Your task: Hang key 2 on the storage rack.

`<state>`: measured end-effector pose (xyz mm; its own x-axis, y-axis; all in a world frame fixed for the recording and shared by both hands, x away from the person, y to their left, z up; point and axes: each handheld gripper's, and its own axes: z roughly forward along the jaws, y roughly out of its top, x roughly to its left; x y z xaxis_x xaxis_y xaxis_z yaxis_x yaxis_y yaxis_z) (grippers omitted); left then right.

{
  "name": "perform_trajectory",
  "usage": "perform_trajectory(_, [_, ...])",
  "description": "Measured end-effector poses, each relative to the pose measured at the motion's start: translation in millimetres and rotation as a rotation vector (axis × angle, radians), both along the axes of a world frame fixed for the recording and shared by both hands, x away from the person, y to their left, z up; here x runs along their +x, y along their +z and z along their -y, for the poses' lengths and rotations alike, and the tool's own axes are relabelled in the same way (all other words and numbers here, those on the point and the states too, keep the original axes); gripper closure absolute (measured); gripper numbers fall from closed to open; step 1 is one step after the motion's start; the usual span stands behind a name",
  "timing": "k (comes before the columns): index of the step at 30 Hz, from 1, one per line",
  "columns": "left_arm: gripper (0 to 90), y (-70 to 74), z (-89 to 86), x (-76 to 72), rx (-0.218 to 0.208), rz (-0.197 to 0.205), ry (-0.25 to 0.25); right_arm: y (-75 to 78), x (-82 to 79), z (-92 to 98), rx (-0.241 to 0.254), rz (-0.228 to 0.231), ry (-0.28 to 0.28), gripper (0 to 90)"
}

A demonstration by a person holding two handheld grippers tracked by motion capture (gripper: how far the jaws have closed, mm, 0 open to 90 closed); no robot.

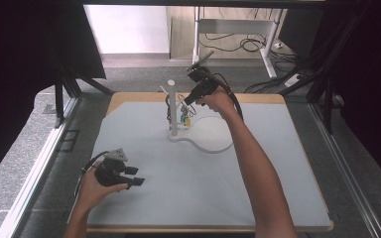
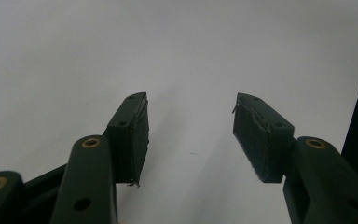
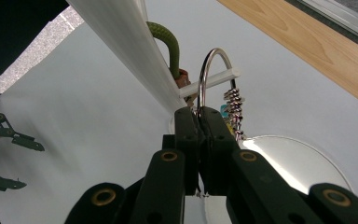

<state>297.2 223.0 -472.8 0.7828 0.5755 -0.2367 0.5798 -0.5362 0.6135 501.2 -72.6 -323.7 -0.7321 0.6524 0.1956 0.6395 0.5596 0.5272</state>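
While the left gripper [image 1: 129, 174] is held low over the near left part of the table [image 1: 278, 198], its jaws are spread apart with nothing between them, and bare pale surface is seen past them in the left gripper view. The right gripper [image 1: 187, 101] is reached to the far middle of the table, where a white stand [image 1: 172, 106] rises from a flat white base [image 1: 213, 141] with a round lobe on its right. In the right gripper view, the jaws of the right gripper [image 3: 199, 114] are pressed tightly together on a silver metal ring [image 3: 209, 70], which is hooked over a thin white peg [image 3: 214, 80] that juts from the post. A silver coiled piece [image 3: 234, 105] is hung from the ring, with something blue just behind it, and a green cord loop [image 3: 165, 39] is seen against the post close by.

A light grey mat covers the table, and a rim of bare wood [image 1: 258, 98] is left along the far edge and the far left corner. Grey speckled floor [image 1: 25, 148] surrounds the table, with a metal rail [image 1: 34, 168] along the left side and another along the right. Dark curtains [image 1: 15, 49] are hung at both sides on black frames. Beyond the far edge, a white desk frame [image 1: 238, 27] and a tangle of black cables [image 1: 278, 74] are seen on the floor before a pale wall.
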Motion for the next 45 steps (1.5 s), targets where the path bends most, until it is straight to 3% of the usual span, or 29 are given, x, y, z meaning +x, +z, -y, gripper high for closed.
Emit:
perform_trajectory(31, [45.2, -3.8, 5.0, 1.3, 0.020, -0.014, -0.017, -40.2, 1.0, -15.3, -0.017, -0.028, 0.037, 85.2])
perform_trajectory(40, [45.1, -4.8, 6.2, 1.9, 0.022, -0.016, -0.018, -33.9, -7.3, -8.3, -0.022, 0.005, 0.039, 75.9])
perform_trajectory(45, [45.2, -6.2, 7.4, 2.6, 0.024, -0.014, -0.020, -30.7, -16.5, 5.1, -0.020, 0.052, 0.020, 63.3])
